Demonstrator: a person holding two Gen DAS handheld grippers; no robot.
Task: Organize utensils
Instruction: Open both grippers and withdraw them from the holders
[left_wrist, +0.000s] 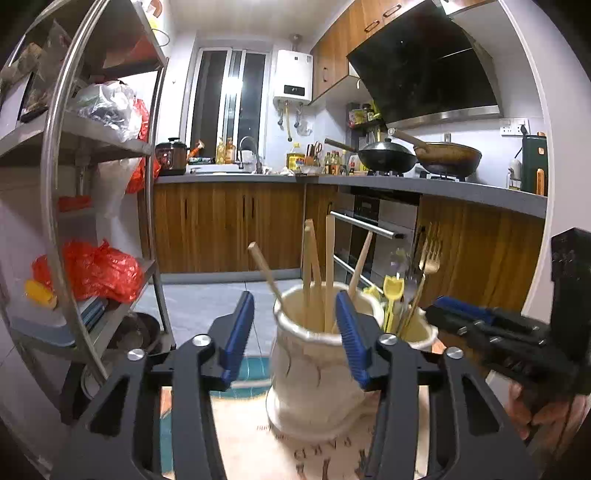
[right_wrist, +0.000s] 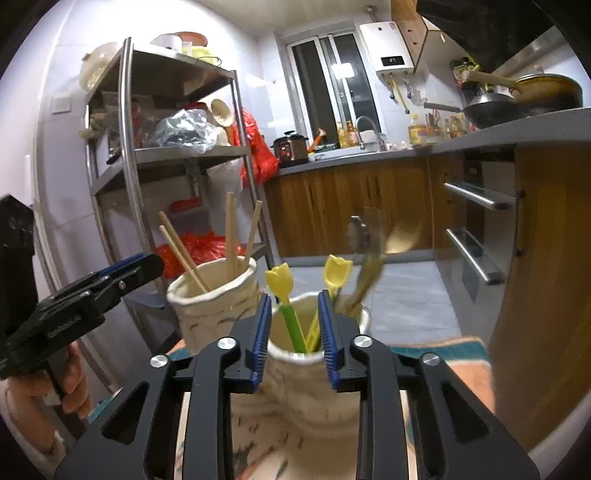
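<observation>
Two cream ceramic holders stand side by side on a patterned mat. The left holder (left_wrist: 314, 365) (right_wrist: 210, 295) holds several wooden chopsticks (left_wrist: 328, 273) (right_wrist: 231, 236). The right holder (right_wrist: 314, 384) (left_wrist: 421, 328) holds yellow tulip-topped sticks (right_wrist: 282, 291) (left_wrist: 391, 295) and a gold fork (left_wrist: 428, 266) and spoon (right_wrist: 399, 240). My left gripper (left_wrist: 295, 328) is open, just in front of the chopstick holder, empty. My right gripper (right_wrist: 293, 332) is open, its fingers straddling the right holder's rim, empty. Each gripper shows in the other's view, the right (left_wrist: 480, 321) and the left (right_wrist: 110, 277).
A metal shelf rack (left_wrist: 92, 184) (right_wrist: 166, 155) with bags stands close on the left. Wooden cabinets and an oven (left_wrist: 369, 229) lie behind. The counter (left_wrist: 424, 184) carries woks, bottles and a cooker. The mat (left_wrist: 258, 443) covers the surface under the holders.
</observation>
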